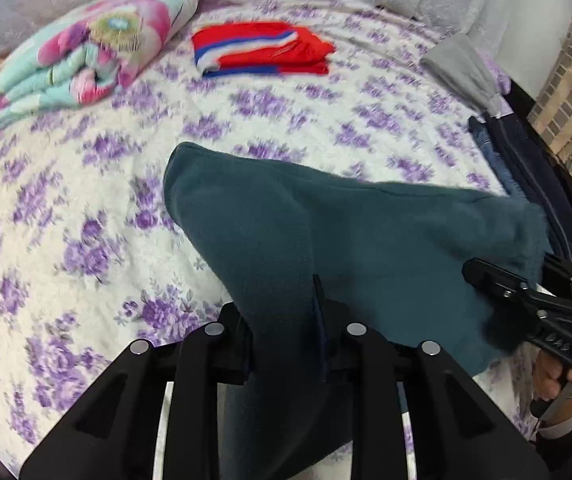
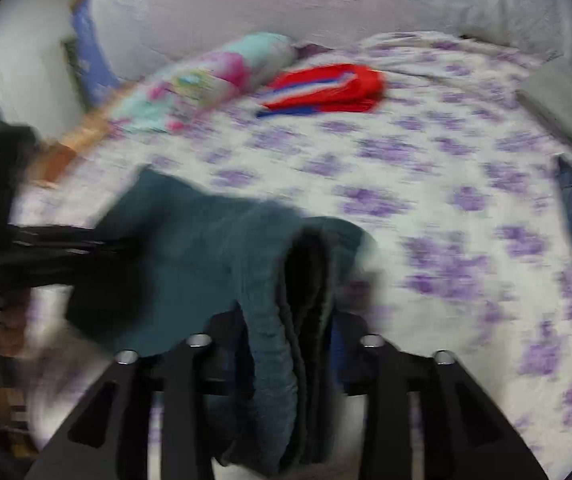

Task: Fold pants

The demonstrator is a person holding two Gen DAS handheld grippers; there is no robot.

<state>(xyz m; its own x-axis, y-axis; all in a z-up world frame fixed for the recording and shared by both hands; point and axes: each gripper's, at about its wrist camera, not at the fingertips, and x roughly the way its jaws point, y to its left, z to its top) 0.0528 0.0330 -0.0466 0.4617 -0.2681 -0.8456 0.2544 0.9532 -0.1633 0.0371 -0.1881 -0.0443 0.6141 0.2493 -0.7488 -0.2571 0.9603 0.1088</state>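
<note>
Teal fleece pants (image 1: pixel 366 240) hang lifted over the bed, stretched between both grippers. My left gripper (image 1: pixel 284 316) is shut on one end of the cloth, which fills the gap between its fingers and drapes down below them. At the right edge of the left wrist view, my right gripper (image 1: pixel 486 276) grips the other end, with a person's hand (image 1: pixel 554 380) on its handle. In the blurred right wrist view, a thick bunched fold of the pants (image 2: pixel 206 248) sits clamped in the right gripper (image 2: pixel 290 328). The left gripper (image 2: pixel 66 244) shows as a dark smear at the left.
The bed carries a white blanket with purple flowers (image 1: pixel 86 200). At its far side lie a folded red, white and blue garment (image 1: pixel 262 50) and a rolled pink and mint quilt (image 1: pixel 86 52). A grey cloth (image 1: pixel 462 68) and dark blue clothes (image 1: pixel 526 168) lie at the right edge.
</note>
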